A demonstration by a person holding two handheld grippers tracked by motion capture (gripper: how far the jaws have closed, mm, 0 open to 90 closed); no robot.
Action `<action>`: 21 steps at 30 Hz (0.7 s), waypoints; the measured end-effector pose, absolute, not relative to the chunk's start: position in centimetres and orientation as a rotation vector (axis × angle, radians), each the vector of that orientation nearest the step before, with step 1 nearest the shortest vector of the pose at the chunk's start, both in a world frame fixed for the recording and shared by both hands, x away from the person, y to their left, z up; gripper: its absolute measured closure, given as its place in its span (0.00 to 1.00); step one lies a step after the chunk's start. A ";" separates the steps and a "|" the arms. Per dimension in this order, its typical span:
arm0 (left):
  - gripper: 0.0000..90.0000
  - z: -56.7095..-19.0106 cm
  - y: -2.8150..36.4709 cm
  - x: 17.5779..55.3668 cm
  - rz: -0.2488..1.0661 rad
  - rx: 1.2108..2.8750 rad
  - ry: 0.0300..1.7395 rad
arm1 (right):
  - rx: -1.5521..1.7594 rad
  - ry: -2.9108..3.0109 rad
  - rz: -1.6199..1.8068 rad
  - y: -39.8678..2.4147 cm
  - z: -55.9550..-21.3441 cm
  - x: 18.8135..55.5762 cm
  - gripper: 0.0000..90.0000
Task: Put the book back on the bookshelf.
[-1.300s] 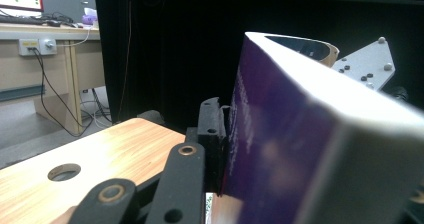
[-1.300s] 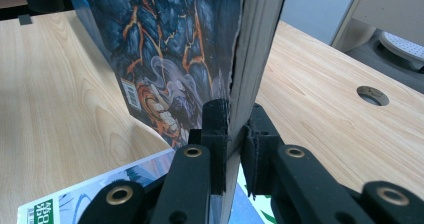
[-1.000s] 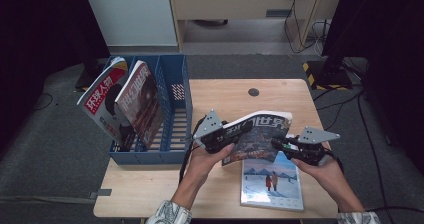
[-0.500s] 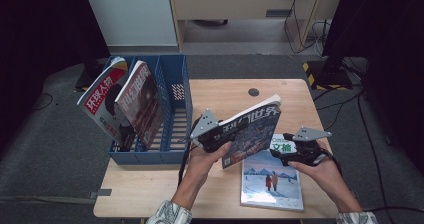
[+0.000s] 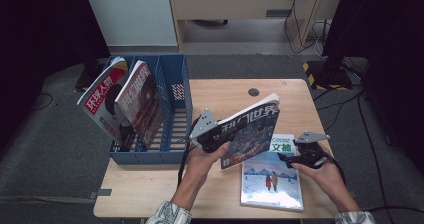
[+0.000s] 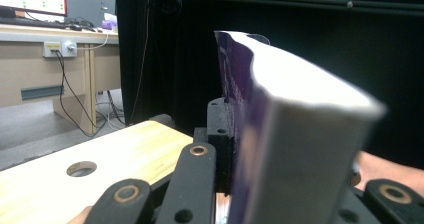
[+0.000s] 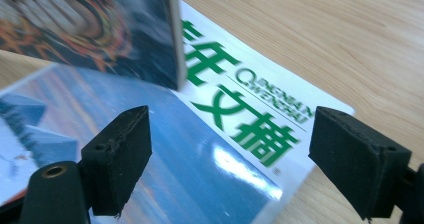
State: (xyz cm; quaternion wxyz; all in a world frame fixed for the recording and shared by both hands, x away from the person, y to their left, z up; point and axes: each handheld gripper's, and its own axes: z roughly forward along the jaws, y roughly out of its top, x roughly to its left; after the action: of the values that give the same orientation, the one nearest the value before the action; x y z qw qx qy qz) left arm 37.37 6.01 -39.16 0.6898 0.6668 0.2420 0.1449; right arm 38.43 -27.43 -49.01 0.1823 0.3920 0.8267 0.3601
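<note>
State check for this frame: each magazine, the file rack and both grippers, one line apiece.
Dark magazine: held upright, clamped by the left gripper.
Blue magazine: flat on the table.
Right gripper: jaws just opened, nothing between them, over the blue magazine.
Blue file rack: two magazines leaning in it.

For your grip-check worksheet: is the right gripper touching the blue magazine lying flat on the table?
Apart. The right gripper view shows the right gripper with jaws wide open, hovering above the blue magazine, whose cover shows plainly between them.

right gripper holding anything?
No: the right gripper has its jaws wide apart over the flat magazine, nothing between them.
</note>
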 end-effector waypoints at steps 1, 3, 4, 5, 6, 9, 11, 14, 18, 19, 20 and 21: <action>0.91 -39.1 6.0 37.3 0.324 1.485 0.543 | 1.116 2.331 1.009 -27.6 -49.2 38.5 0.19; 0.91 -38.8 6.1 37.2 0.330 1.479 0.539 | 1.129 2.324 1.002 -27.7 -49.3 38.5 0.19; 0.91 -38.7 6.1 37.2 0.333 1.478 0.538 | 1.133 2.321 1.000 -27.8 -49.4 38.5 0.19; 0.91 -38.5 6.2 37.1 0.339 1.478 0.535 | 1.136 2.319 0.998 -27.8 -49.4 38.5 0.19; 0.91 -38.4 6.3 37.0 0.341 1.475 0.535 | 1.150 2.313 0.996 -27.8 -49.4 38.5 0.19; 0.91 -37.9 6.6 36.9 0.352 1.464 0.540 | 1.161 2.301 0.974 -27.9 -49.6 38.5 0.20; 0.91 -37.7 6.8 36.8 0.361 1.463 0.545 | 1.182 2.291 0.958 -28.1 -49.7 38.6 0.20; 0.92 -37.5 7.1 36.8 0.377 1.466 0.550 | 1.211 2.283 0.948 -28.5 -49.9 38.7 0.20; 0.91 -37.3 7.7 36.8 0.388 1.456 0.567 | 1.240 2.268 0.955 -29.0 -50.0 38.8 0.20; 0.92 -37.3 7.7 36.8 0.389 1.453 0.569 | 1.243 2.268 0.957 -29.1 -50.0 38.8 0.19; 0.91 -37.3 7.8 36.9 0.391 1.452 0.570 | 1.247 2.268 0.959 -29.1 -50.0 38.9 0.19; 0.91 -37.2 8.0 36.9 0.395 1.450 0.573 | 1.252 2.268 0.957 -29.1 -50.0 38.9 0.19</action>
State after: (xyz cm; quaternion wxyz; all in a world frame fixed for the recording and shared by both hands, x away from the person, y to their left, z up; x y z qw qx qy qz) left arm 36.85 7.99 -37.22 0.6936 0.6495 0.2564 0.1768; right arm 38.89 -29.15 -50.01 0.1886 0.4453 0.8064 0.3404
